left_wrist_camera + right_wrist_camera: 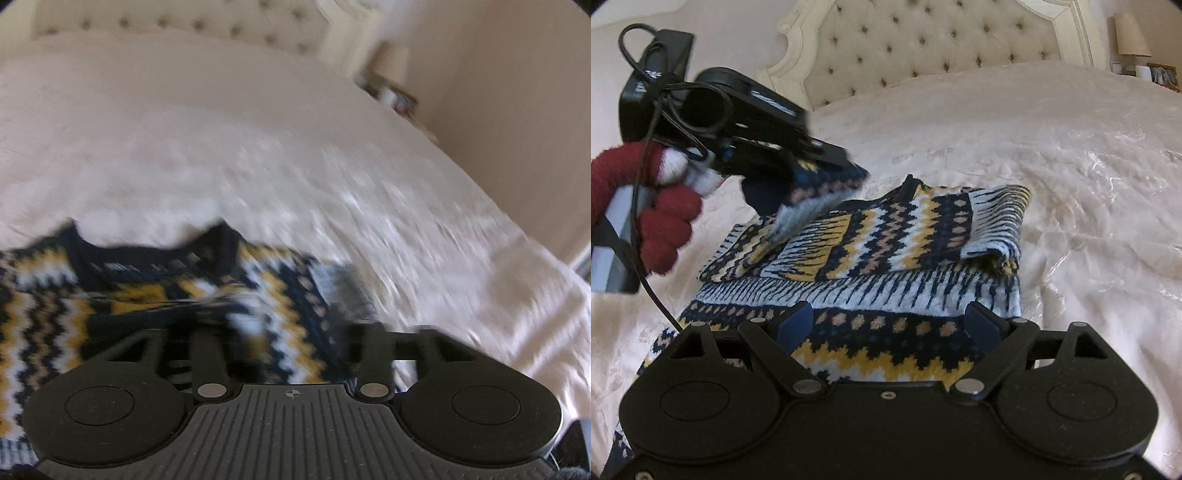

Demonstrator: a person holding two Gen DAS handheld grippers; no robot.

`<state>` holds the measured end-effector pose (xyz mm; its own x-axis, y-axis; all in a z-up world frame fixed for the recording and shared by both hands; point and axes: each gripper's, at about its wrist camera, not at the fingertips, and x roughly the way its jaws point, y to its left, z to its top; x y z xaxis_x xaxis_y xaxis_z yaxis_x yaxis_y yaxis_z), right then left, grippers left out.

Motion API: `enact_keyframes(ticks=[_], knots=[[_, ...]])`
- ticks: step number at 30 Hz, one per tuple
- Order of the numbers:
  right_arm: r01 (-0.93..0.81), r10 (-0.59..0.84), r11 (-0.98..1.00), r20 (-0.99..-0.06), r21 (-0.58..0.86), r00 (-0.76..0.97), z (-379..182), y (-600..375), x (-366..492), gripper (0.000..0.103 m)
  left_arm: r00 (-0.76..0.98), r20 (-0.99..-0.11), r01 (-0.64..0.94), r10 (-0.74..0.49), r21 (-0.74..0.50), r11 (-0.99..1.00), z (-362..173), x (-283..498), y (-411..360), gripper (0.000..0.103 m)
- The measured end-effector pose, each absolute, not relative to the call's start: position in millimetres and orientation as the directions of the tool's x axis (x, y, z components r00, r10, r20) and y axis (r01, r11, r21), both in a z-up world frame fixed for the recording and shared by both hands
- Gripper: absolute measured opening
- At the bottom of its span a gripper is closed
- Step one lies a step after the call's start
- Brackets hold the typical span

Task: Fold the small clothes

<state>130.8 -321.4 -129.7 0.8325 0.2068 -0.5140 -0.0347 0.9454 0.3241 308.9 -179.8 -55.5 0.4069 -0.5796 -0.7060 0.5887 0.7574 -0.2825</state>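
Note:
A small knitted sweater with navy, yellow and white zigzags lies partly folded on the bed. Its right sleeve is folded inward. My right gripper hovers open just above the hem, with nothing between its blue pads. At upper left a red-gloved hand holds my left gripper over the left sleeve, whose cuff is raised at the tips. The left wrist view is blurred. There the left gripper shows its jaws apart, with the sweater between and below them.
A pale shiny bedspread covers the bed all round the sweater. The tufted headboard stands at the back. A lamp and small items stand on a nightstand at the far right, beside a wall.

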Motion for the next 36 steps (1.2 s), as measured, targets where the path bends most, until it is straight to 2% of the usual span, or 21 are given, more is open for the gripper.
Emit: enact_keyframes(ticks=[4, 8, 9, 15, 19, 24, 27, 30, 34, 36], knots=[[-0.03, 0.206, 0.946, -0.523, 0.324, 0.827, -131, -321, 132, 0.09, 0.394, -0.709, 0.643, -0.585, -0.242, 0.726, -59, 299, -190, 0.069], [-0.018, 0.199, 0.946, -0.532, 0.325, 0.823, -133, -323, 134, 0.09, 0.358, -0.705, 0.69, -0.612, -0.241, 0.682, -66, 291, -194, 0.096], [-0.014, 0.197, 0.945, -0.536, 0.326, 0.821, -133, -323, 135, 0.09, 0.348, -0.708, 0.697, -0.614, -0.243, 0.675, -68, 290, -195, 0.098], [-0.003, 0.191, 0.948, -0.56, 0.32, 0.806, -134, -324, 135, 0.09, 0.292, -0.752, 0.703, -0.591, -0.25, 0.665, -98, 291, -205, 0.098], [0.003, 0.178, 0.955, -0.582, 0.296, 0.793, -135, -324, 133, 0.09, 0.218, -0.781, 0.666, -0.585, -0.319, 0.674, -126, 297, -203, 0.102], [0.036, 0.11, 0.976, -0.633, 0.214, 0.767, -129, -332, 127, 0.09, 0.255, -0.705, 0.642, -0.662, -0.389, 0.661, -136, 294, -187, 0.102], [0.097, 0.028, 0.983, -0.642, 0.158, 0.766, -125, -343, 122, 0.09, 0.285, -0.664, 0.665, -0.692, -0.383, 0.641, -134, 287, -180, 0.102], [0.154, -0.008, 0.974, -0.649, 0.169, 0.761, -124, -355, 121, 0.09, 0.336, -0.675, 0.732, -0.657, -0.252, 0.633, -124, 272, -191, 0.102], [0.211, -0.046, 0.962, -0.659, 0.172, 0.751, -122, -367, 118, 0.09, 0.413, -0.707, 0.854, -0.574, 0.083, 0.513, -116, 244, -227, 0.102], [0.246, -0.086, 0.957, -0.663, 0.153, 0.744, -117, -375, 113, 0.09, 0.404, -0.715, 0.885, -0.571, 0.147, 0.443, -117, 233, -239, 0.102]])
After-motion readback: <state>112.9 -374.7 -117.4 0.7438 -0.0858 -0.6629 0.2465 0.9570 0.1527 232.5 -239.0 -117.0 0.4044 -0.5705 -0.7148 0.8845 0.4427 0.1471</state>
